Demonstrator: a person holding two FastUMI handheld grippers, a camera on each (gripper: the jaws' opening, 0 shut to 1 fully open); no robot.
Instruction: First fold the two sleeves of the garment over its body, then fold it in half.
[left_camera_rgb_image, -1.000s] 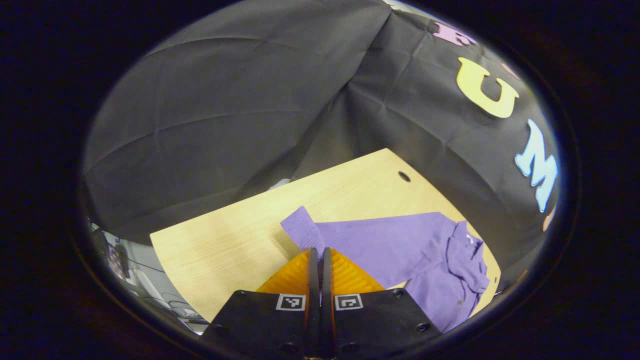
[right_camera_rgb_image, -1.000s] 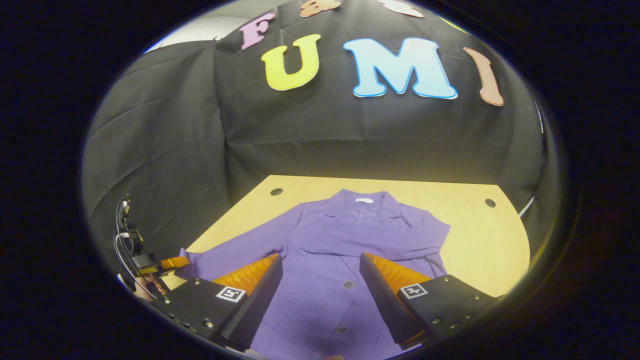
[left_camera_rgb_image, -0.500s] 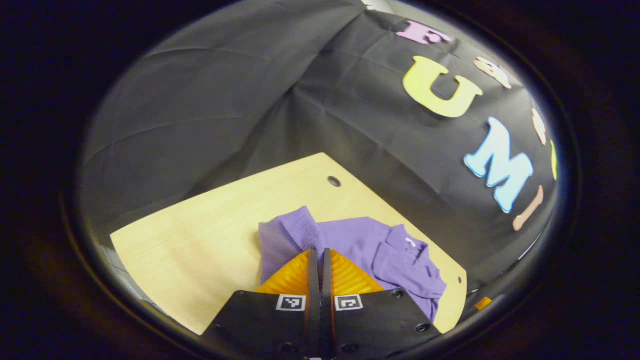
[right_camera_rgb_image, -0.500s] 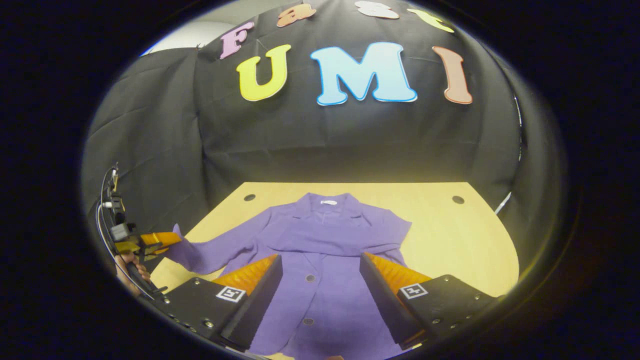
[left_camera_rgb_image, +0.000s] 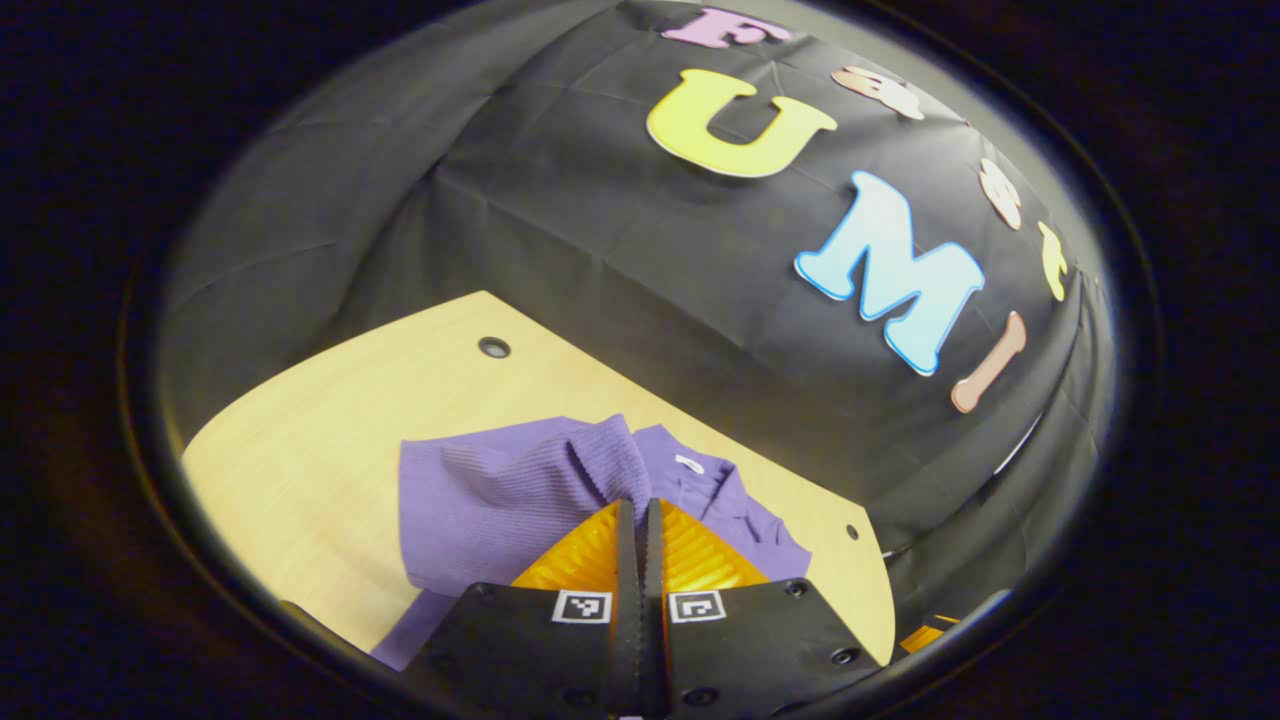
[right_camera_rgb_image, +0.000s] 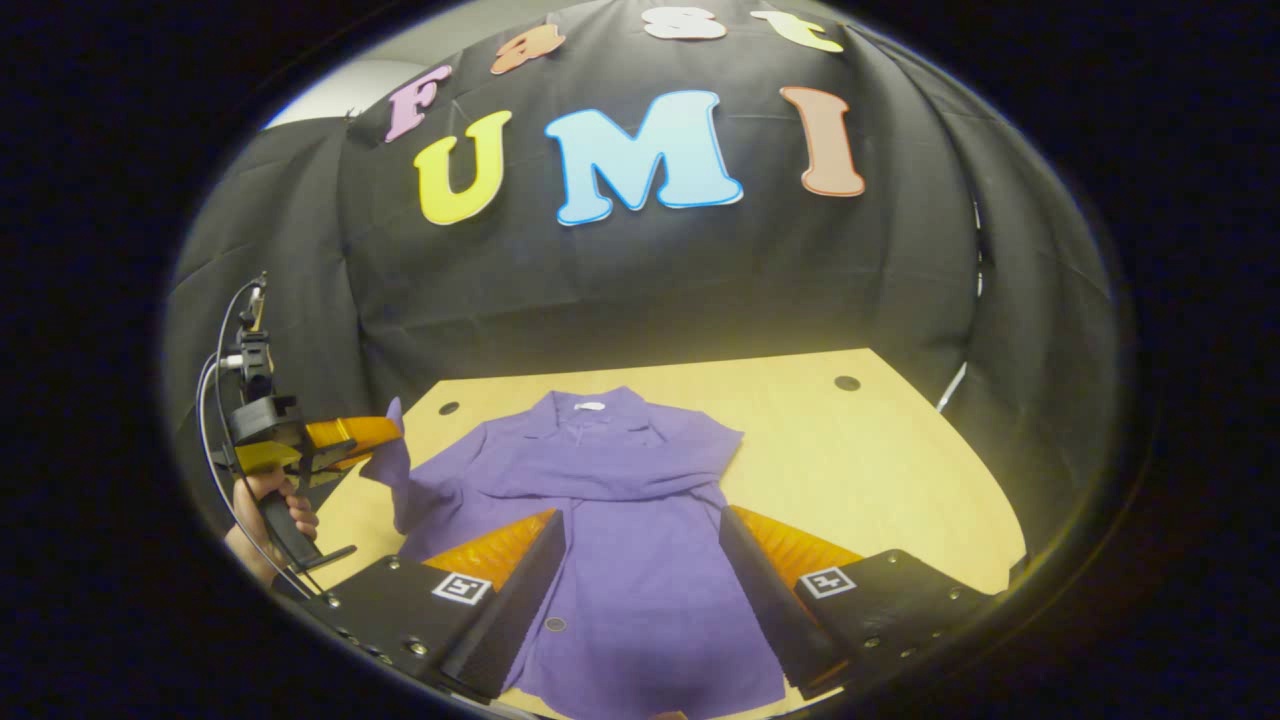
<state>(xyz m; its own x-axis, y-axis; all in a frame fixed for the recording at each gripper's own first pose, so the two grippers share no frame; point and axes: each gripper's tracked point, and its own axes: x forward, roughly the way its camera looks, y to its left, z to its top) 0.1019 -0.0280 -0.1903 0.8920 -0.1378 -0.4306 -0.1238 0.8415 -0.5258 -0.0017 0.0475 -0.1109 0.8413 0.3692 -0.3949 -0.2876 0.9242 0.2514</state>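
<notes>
Left gripper (right_camera_rgb_image: 385, 432), clamped on the cardigan's (right_camera_rgb_image: 640, 560) sleeve (left_camera_rgb_image: 500, 490), should lay it flat across the chest; right gripper (right_camera_rgb_image: 640, 580) waits, fingers apart.

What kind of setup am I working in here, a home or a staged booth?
Most likely a staged recording booth, not a home: black cloth wall drapes behind and around a bare wooden table with cable holes, and only the purple garment lies on it.

Purple buttoned garment (right_camera_rgb_image: 640, 560) flat on table, one sleeve (right_camera_rgb_image: 600, 485) folded across chest, other lifted.
</notes>
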